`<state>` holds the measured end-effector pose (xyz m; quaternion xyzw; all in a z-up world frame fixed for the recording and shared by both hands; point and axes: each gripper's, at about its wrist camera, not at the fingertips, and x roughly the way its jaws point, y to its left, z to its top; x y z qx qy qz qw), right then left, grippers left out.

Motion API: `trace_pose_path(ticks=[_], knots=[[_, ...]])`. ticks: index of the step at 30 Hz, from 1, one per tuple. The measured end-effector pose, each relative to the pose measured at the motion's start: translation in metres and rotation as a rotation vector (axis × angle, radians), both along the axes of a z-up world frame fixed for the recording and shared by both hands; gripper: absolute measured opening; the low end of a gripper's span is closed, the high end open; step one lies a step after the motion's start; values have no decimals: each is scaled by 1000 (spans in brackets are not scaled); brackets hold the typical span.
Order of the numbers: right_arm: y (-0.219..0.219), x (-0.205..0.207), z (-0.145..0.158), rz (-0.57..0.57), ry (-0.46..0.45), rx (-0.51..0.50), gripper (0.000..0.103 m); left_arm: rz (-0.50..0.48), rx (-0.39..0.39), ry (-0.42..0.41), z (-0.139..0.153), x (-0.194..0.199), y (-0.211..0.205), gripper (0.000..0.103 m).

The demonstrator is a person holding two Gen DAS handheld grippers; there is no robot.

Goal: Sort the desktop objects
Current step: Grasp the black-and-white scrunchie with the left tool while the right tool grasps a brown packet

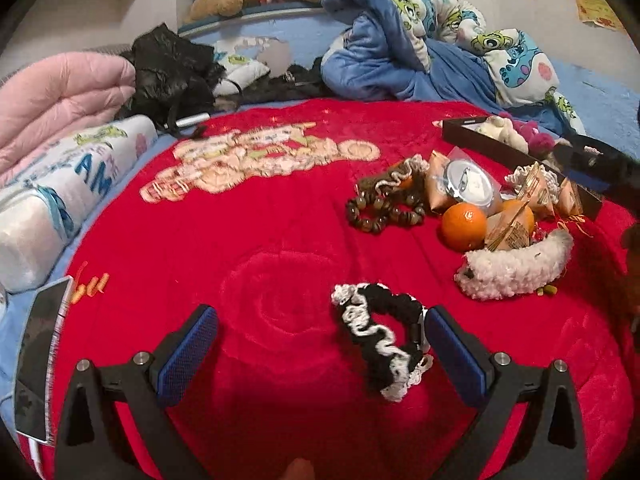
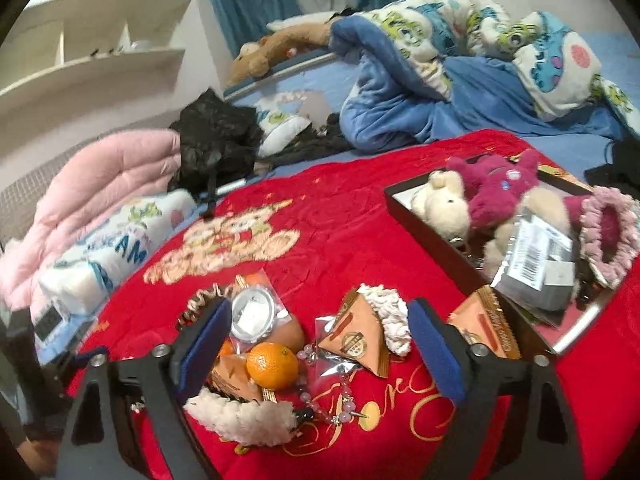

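Note:
In the left wrist view my left gripper [image 1: 320, 354] is open low over the red blanket [image 1: 260, 240]. A black-and-white scrunchie [image 1: 380, 340] lies between its fingers, right against the right pad [image 1: 456, 356]. Further right is a pile: an orange [image 1: 464, 220], a bead bracelet [image 1: 384, 212], a white fluffy hair clip [image 1: 516, 268] and snack packets. My right gripper [image 2: 320, 348] is open above that pile, with the orange [image 2: 272, 364], a triangular packet [image 2: 356, 340], a white scrunchie [image 2: 390, 320] and pink beads [image 2: 320, 396] between its fingers, none gripped. A black box [image 2: 420, 216] holds plush toys.
A phone [image 1: 40, 356] lies at the blanket's left edge. A pink quilt [image 1: 60, 96], a printed pillow [image 1: 72, 184] and a black bag [image 1: 168, 68] line the left side. A crumpled blue duvet [image 1: 400, 60] is behind. White shelves [image 2: 92, 40] stand at the far left.

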<state>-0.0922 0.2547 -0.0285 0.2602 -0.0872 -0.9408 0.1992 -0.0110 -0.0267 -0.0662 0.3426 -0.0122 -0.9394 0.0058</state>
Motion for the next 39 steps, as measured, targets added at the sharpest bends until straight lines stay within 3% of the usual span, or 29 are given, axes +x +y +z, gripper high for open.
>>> trace_pose_path(ticks=[6, 9, 12, 17, 19, 24, 26, 29, 31, 32, 34, 35, 36, 39], knots=[[-16, -17, -17, 75, -77, 52, 68, -30, 96, -61, -11, -12, -7, 103], [-13, -21, -21, 61, -87, 56, 67, -42, 127, -70, -14, -15, -10, 103], [-10, -29, -24, 45, -111, 59, 67, -58, 124, -73, -16, -15, -7, 103], [-10, -40, -30, 43, -143, 81, 66, -90, 17, -103, -20, -17, 8, 103], [-11, -46, -34, 59, -169, 81, 63, -91, 37, -107, -20, -18, 5, 103], [-10, -55, -42, 26, -218, 89, 44, -94, 39, -102, -21, -19, 7, 103], [-8, -55, -44, 33, -225, 74, 43, -97, 51, -95, -20, -19, 5, 103], [-2, -55, -45, 37, -225, 41, 42, -107, 56, -75, -17, -16, 5, 85], [0, -56, -46, 37, -228, 24, 41, -138, 60, -63, -15, -15, 7, 62], [1, -56, -46, 33, -230, 21, 41, -147, 58, -59, -15, -14, 9, 58], [1, -56, -46, 30, -231, 24, 41, -154, 49, -47, -13, -13, 11, 34], [-1, -55, -46, 25, -231, 34, 41, -157, 49, -47, -13, -12, 12, 29], [-2, -55, -47, 20, -230, 43, 41, -173, 57, -47, -12, -12, 12, 14], [-5, -53, -47, 13, -221, 67, 40, -187, 32, -40, -12, -11, 18, 13]])
